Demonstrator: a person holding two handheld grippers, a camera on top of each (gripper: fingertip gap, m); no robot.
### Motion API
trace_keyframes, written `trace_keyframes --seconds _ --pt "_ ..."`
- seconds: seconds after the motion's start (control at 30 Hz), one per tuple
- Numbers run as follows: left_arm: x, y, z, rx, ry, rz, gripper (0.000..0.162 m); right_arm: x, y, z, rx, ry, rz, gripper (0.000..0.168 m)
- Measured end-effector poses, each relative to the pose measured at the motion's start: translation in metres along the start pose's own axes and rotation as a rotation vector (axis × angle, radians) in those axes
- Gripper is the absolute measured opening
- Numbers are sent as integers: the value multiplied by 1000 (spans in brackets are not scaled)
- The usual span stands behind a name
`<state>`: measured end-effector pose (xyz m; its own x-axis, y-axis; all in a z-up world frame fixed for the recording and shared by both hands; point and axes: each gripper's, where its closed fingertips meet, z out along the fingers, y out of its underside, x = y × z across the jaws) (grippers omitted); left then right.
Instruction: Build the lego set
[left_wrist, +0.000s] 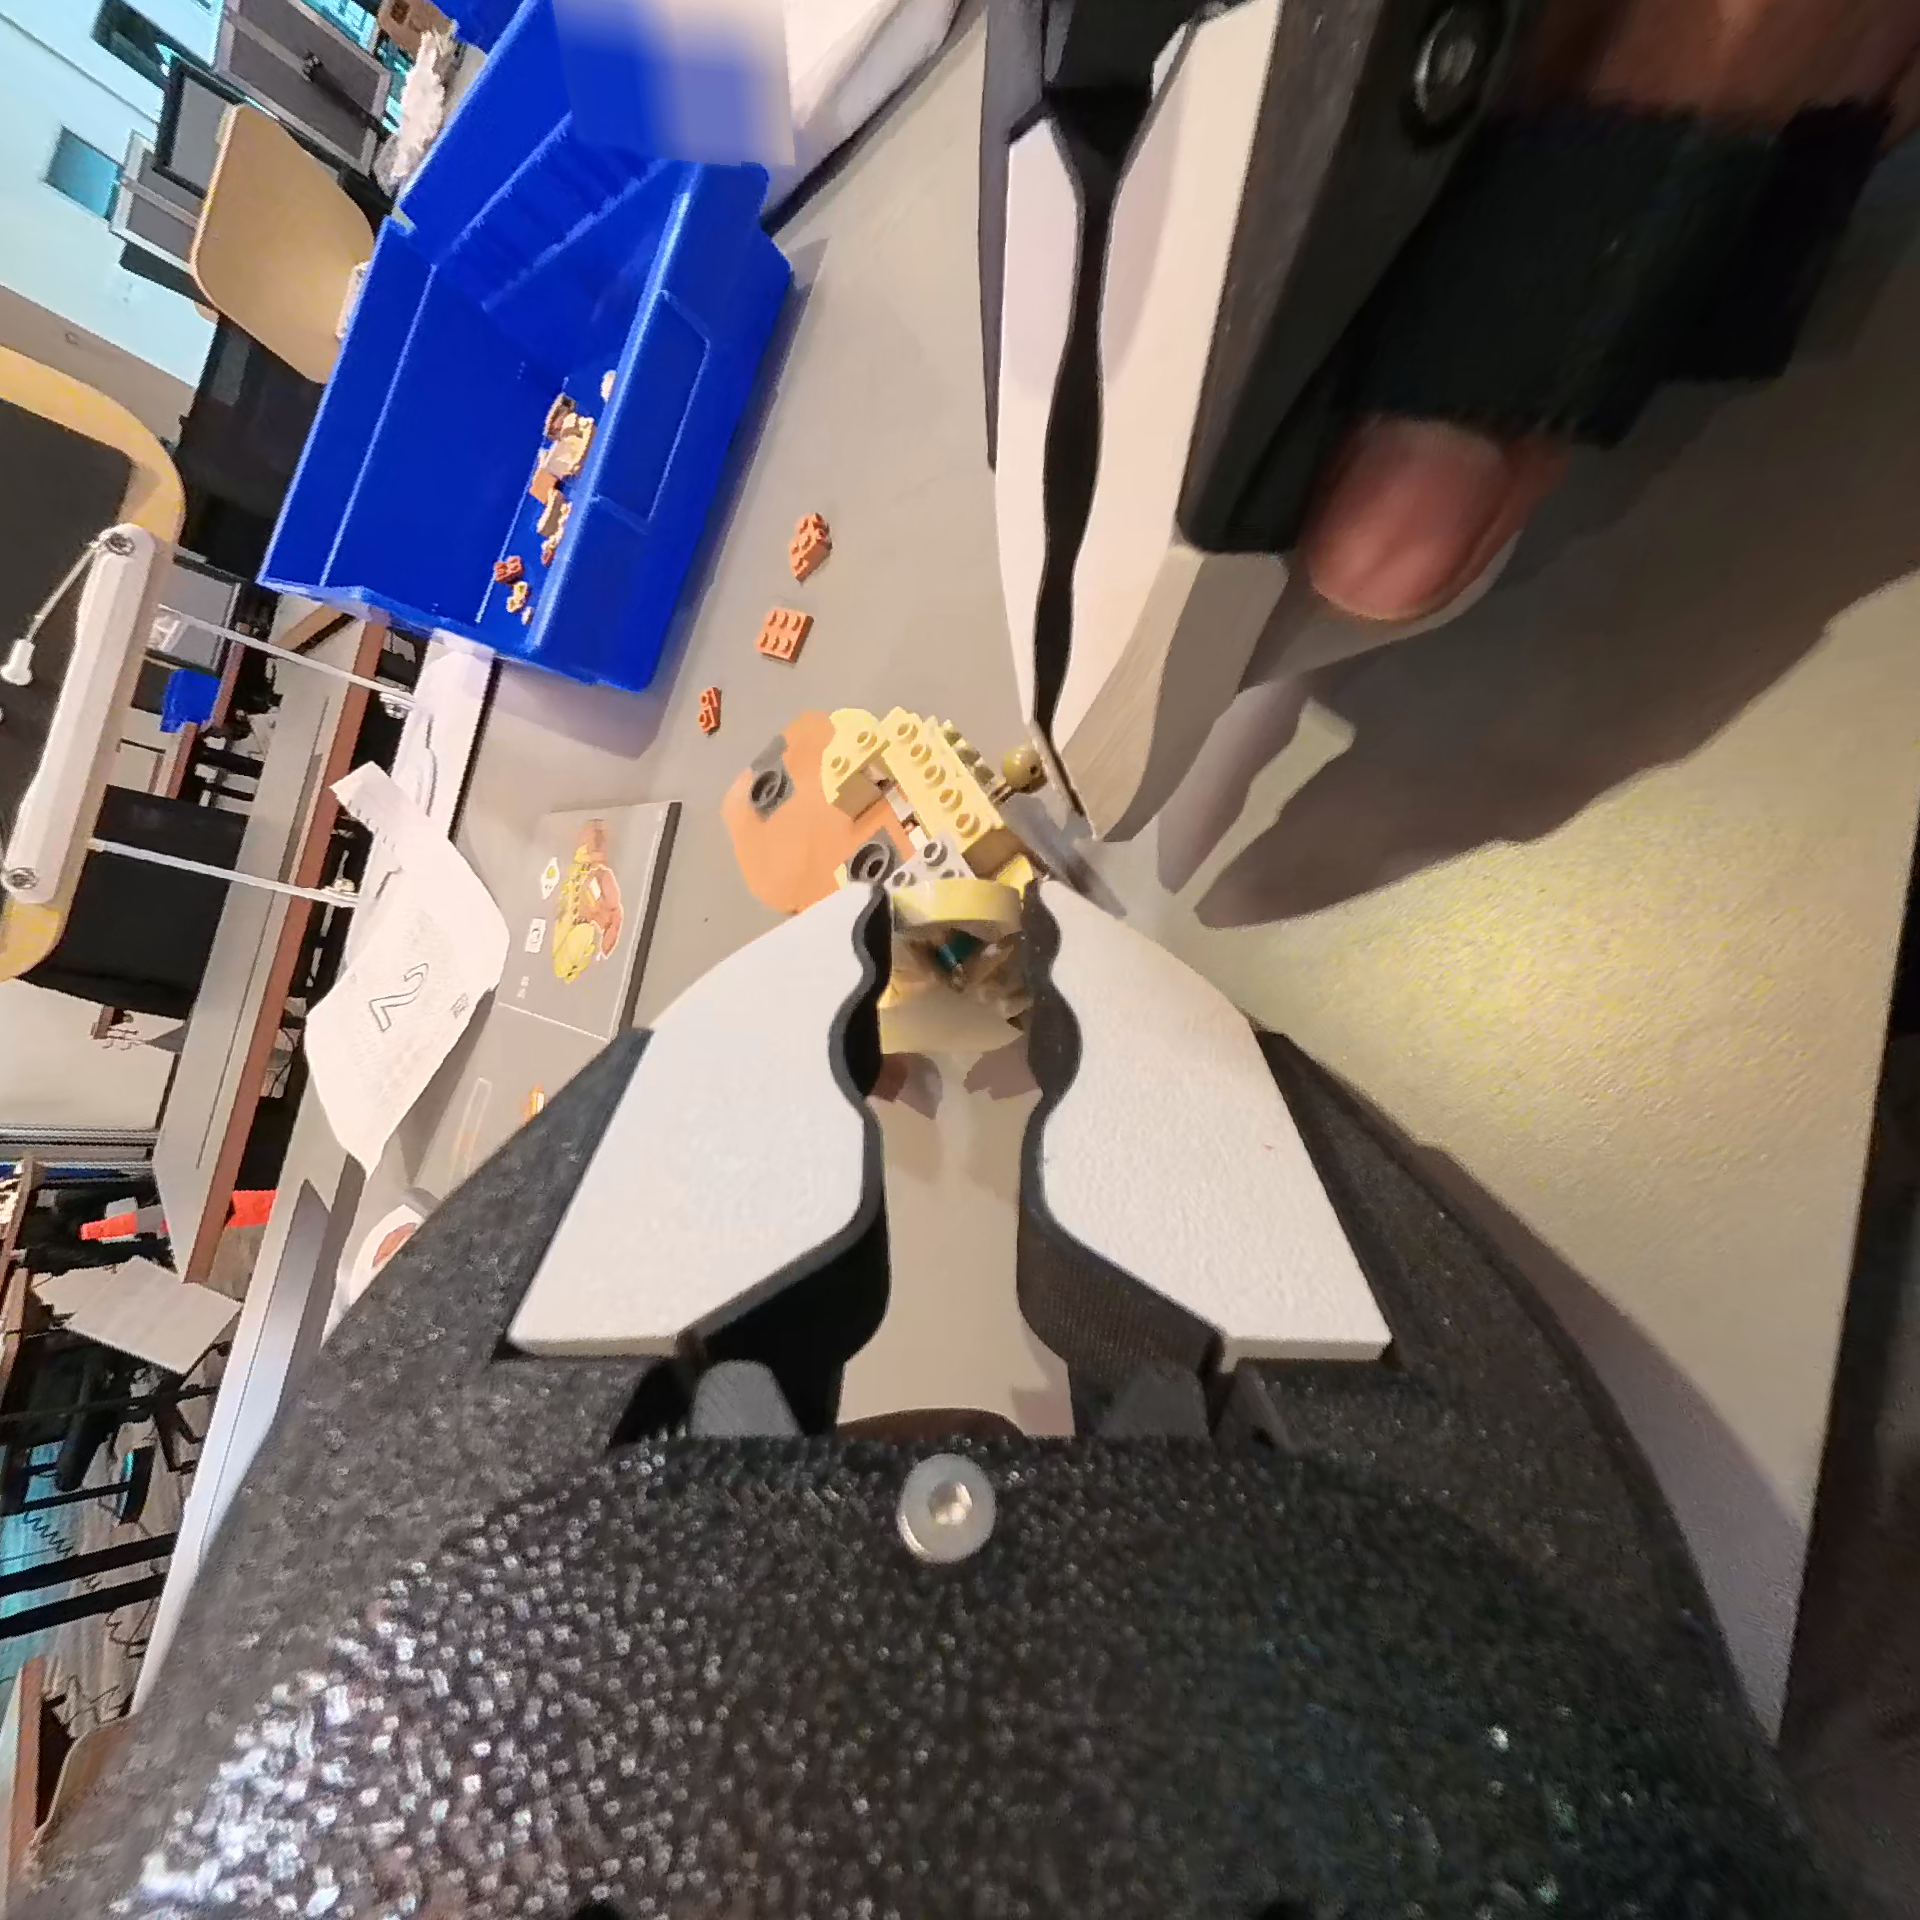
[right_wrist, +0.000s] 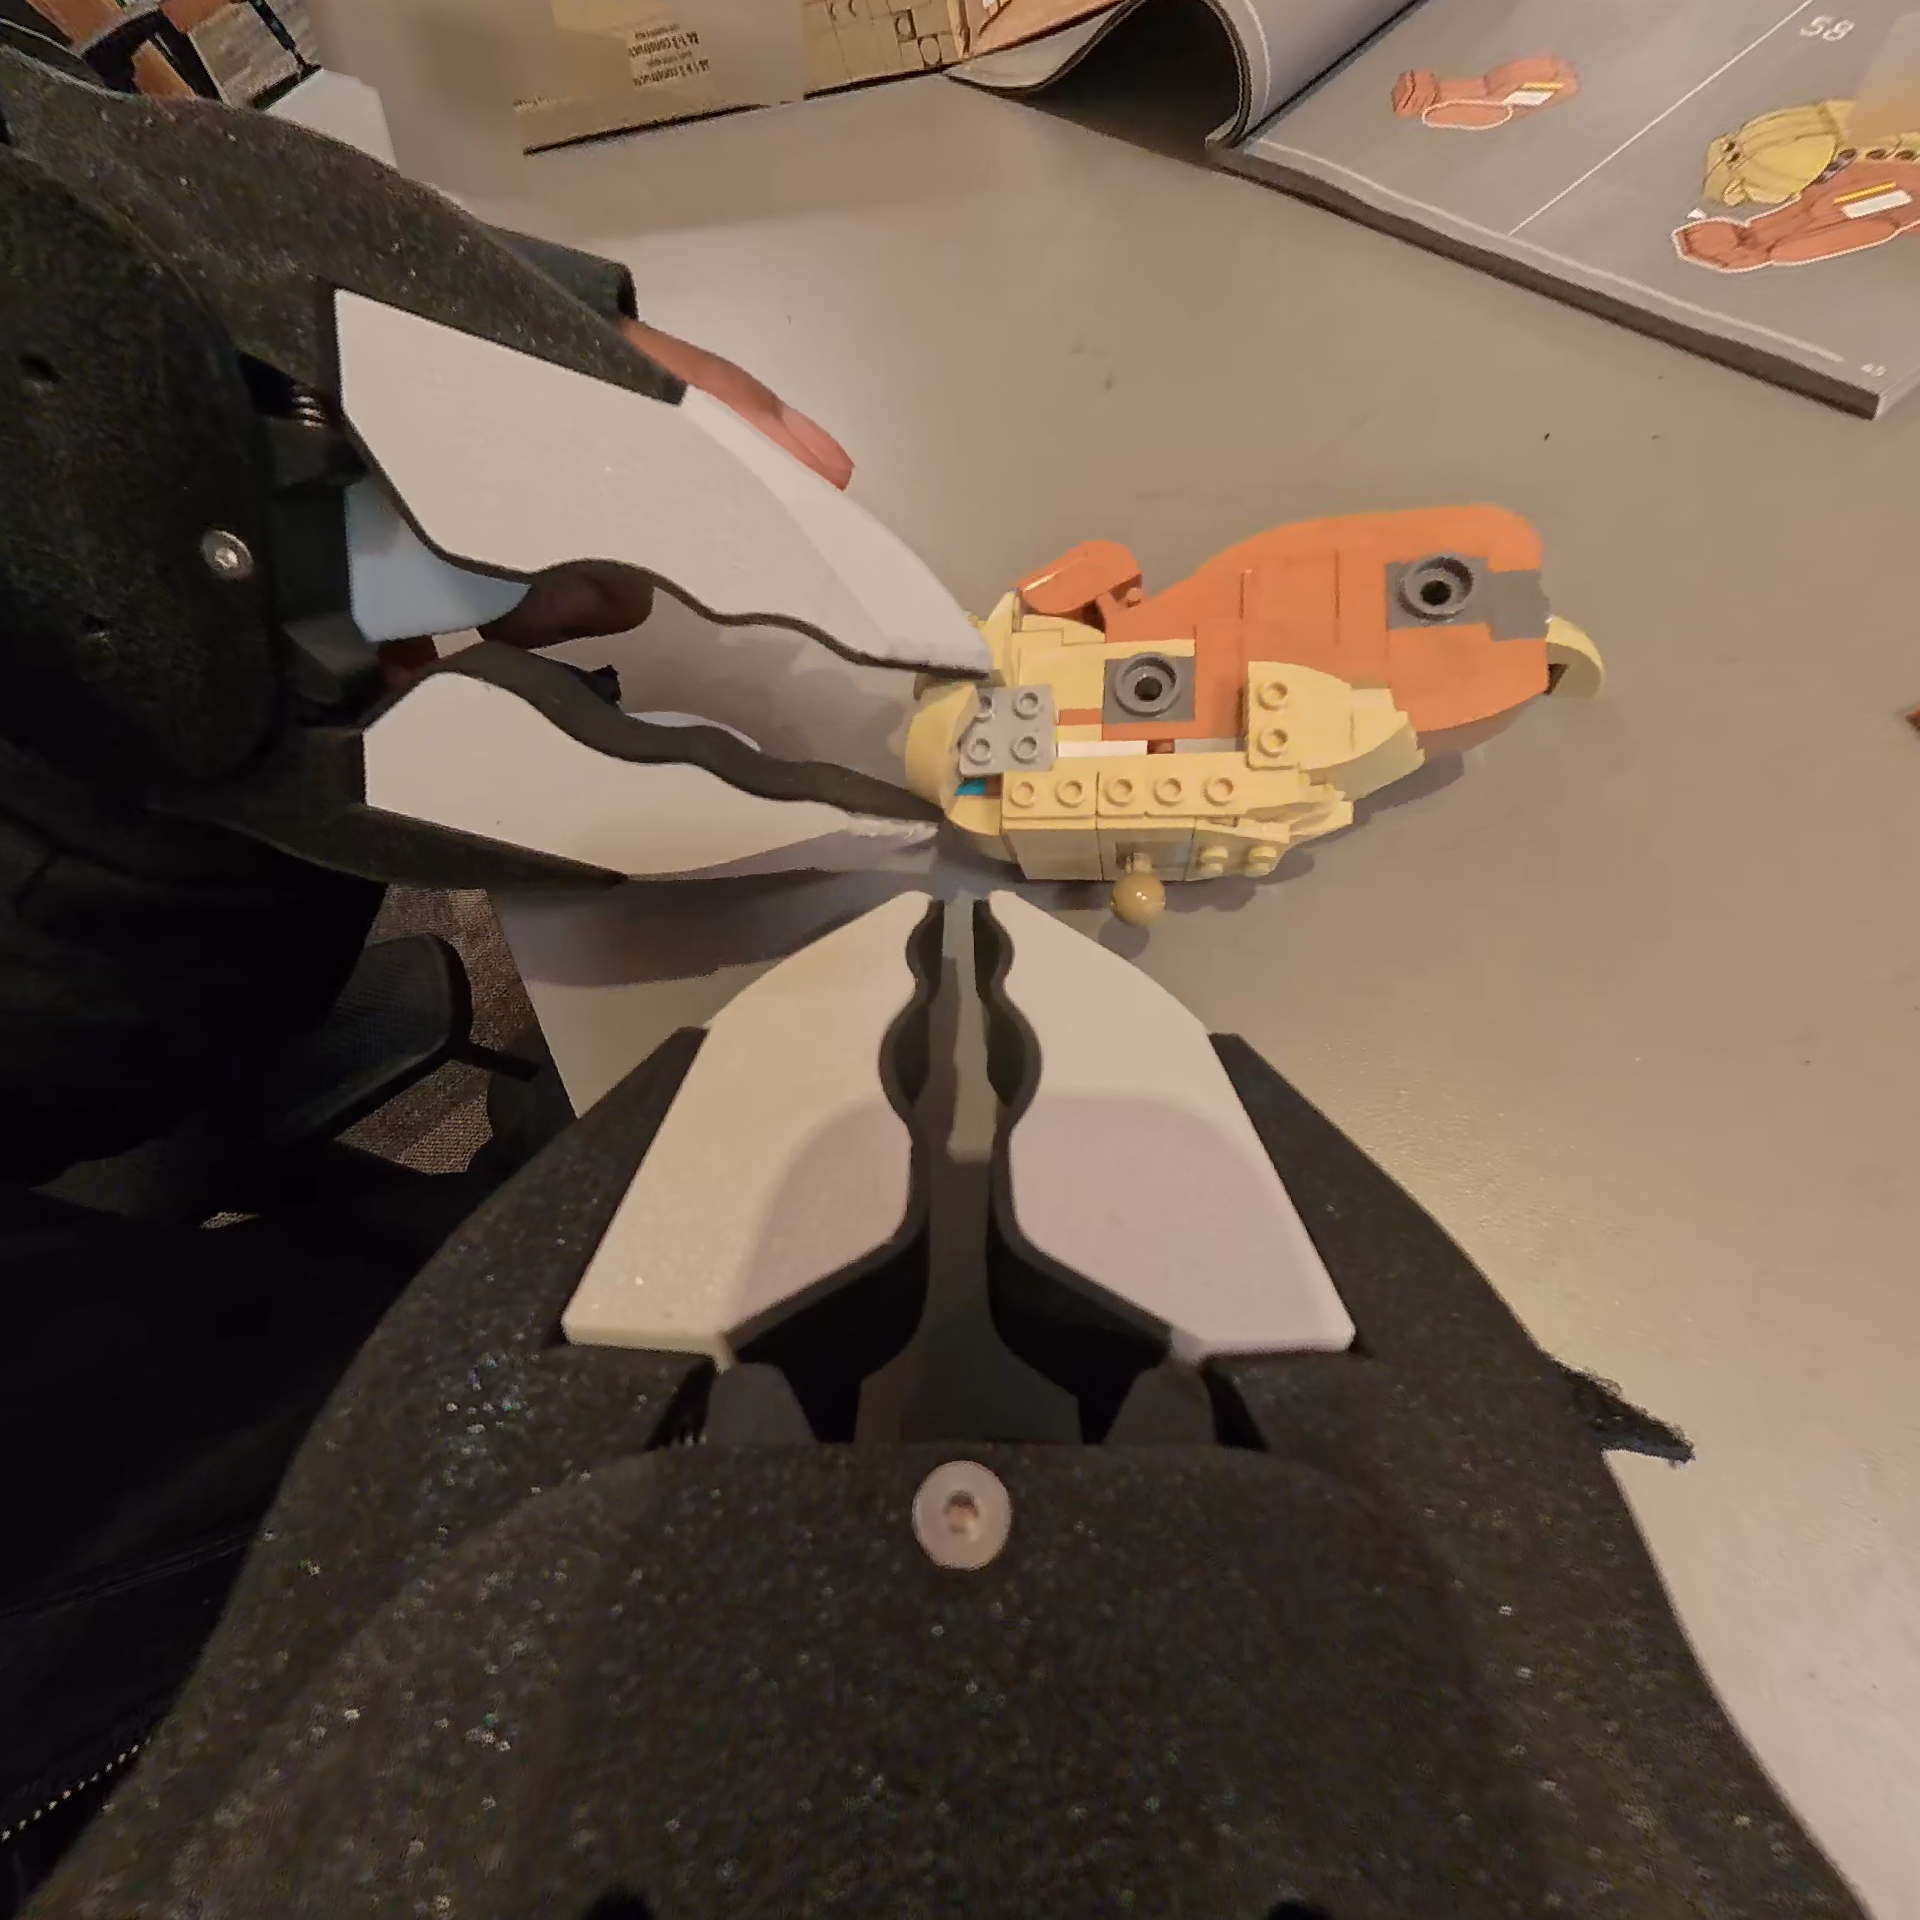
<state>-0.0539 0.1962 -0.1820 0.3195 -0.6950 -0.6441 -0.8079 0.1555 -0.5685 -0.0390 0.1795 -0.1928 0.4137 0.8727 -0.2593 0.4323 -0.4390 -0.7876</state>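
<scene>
A half-built lego model (right_wrist: 1247, 707) of orange and tan bricks lies on the grey table (right_wrist: 1558, 1143). My left gripper (left_wrist: 956, 920) is shut on the model's tan end, and it also shows in the right wrist view (right_wrist: 948, 743) coming in from the left. My right gripper (right_wrist: 958, 904) is shut on a thin grey piece (right_wrist: 963, 1039), with its tips just below the model's tan end, beside a tan ball pin (right_wrist: 1138, 894). In the left wrist view the right gripper (left_wrist: 1070, 821) comes down from the upper right, and the grey piece (left_wrist: 1075, 862) touches the model (left_wrist: 914, 779).
A blue bin (left_wrist: 540, 416) holding several small bricks stands at the back. Loose orange bricks (left_wrist: 784, 634) lie on the table near it. An open instruction booklet (right_wrist: 1558, 208) lies behind the model. A torn white paper bag (left_wrist: 405, 966) lies at the table's edge. Only a small space, under 4 cm, lies between the two pairs of fingers.
</scene>
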Motion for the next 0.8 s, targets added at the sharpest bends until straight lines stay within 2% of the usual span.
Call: trace_keyframes --seconds 0.43,0.53,0.8 --pt "-2 7 -2 -7 -1 60 23 -4 -3 3 -4 -34 -31 11" --pt "-2 8 -2 1 9 75 23 4 -7 3 3 -4 -38 16" --pt "-6 6 -5 41 18 69 23 33 -3 2 -49 159 -100 17"
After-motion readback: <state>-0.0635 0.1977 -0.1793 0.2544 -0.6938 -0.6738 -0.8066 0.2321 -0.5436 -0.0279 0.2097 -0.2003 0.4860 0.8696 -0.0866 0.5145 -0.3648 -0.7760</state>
